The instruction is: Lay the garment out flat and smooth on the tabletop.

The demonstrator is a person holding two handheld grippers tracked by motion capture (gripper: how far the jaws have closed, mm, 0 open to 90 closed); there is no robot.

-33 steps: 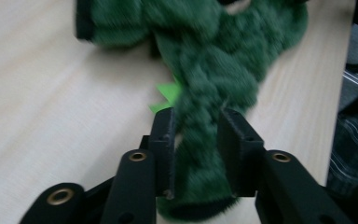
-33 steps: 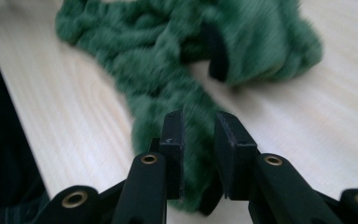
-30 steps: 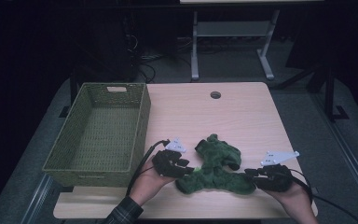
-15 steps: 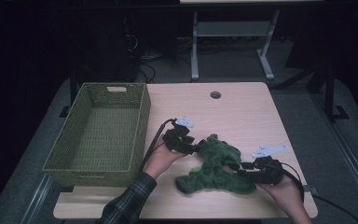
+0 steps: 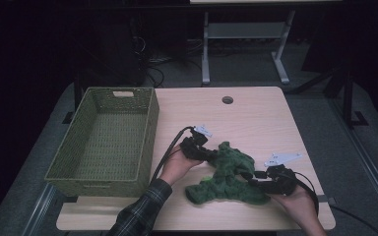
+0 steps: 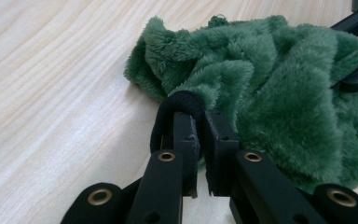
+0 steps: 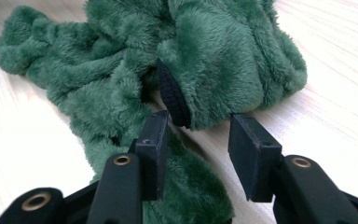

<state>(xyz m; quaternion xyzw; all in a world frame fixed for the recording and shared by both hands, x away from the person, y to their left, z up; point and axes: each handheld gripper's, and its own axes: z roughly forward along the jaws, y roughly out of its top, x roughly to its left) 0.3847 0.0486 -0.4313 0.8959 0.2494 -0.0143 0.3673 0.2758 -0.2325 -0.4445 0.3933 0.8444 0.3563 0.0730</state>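
Note:
A green fuzzy garment [image 5: 229, 174] with a black trim lies crumpled on the wooden table [image 5: 256, 118], near its front edge. My left gripper [image 5: 211, 156] is at the garment's left side. Its jaws have just been closing and are now shut [image 6: 200, 119] on the black-trimmed edge [image 6: 177, 100] of the green garment [image 6: 270, 79]. My right gripper [image 5: 248, 178] is at the garment's right side, low over the table. Its jaws have just been opening and stand apart [image 7: 199, 135]. Another black-trimmed edge [image 7: 170, 93] of the garment [image 7: 214, 51] lies between them, with the pads off it.
An empty green woven basket [image 5: 150, 132] stands on the table's left side, next to my left hand. A round cable hole [image 5: 227, 100] sits near the table's far edge. Bare wood lies beyond and to the right of the garment.
My left gripper has moved away from the front edge and rightward to the garment's left side and closed on its trimmed edge. The right gripper has stayed in place, its jaws a little wider.

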